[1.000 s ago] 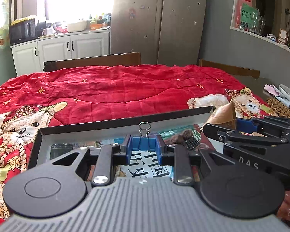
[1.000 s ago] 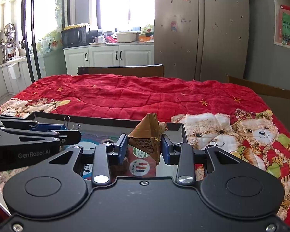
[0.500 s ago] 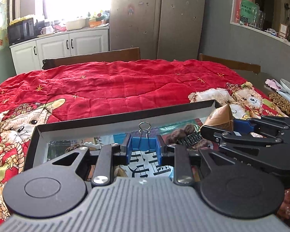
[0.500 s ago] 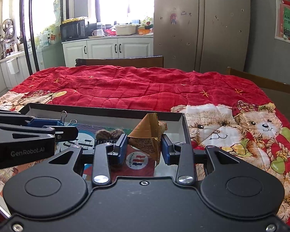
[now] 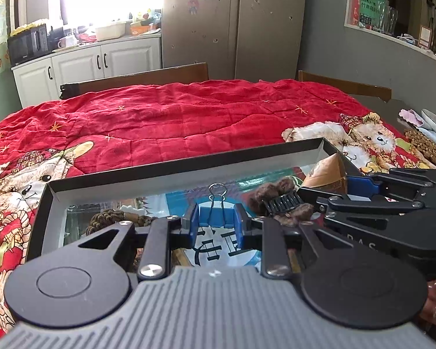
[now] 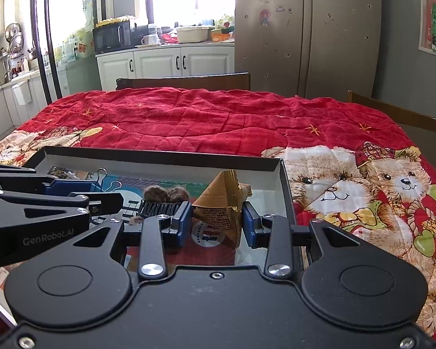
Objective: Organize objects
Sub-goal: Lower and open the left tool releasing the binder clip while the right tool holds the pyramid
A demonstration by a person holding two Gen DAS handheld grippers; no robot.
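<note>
left gripper [image 5: 216, 228] clamps a blue metal binder clip [image 5: 216, 216], right gripper [image 6: 217, 226] pinches a crumpled gold foil packet [image 6: 222, 203], both over the shallow black cardboard tray [image 6: 160, 154], likely for dropping in.

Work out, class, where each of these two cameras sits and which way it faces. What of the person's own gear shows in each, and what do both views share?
Left wrist: sits on the left gripper, facing forward and down over the black tray; its fingers hold a blue binder clip, and the right gripper enters from the right.
Right wrist: sits on the right gripper, same heading; its fingers hold a gold packet, and the left gripper enters from the left.
Shared: tray, clip, packet, furry hair claw, red quilt, fridge.
</note>
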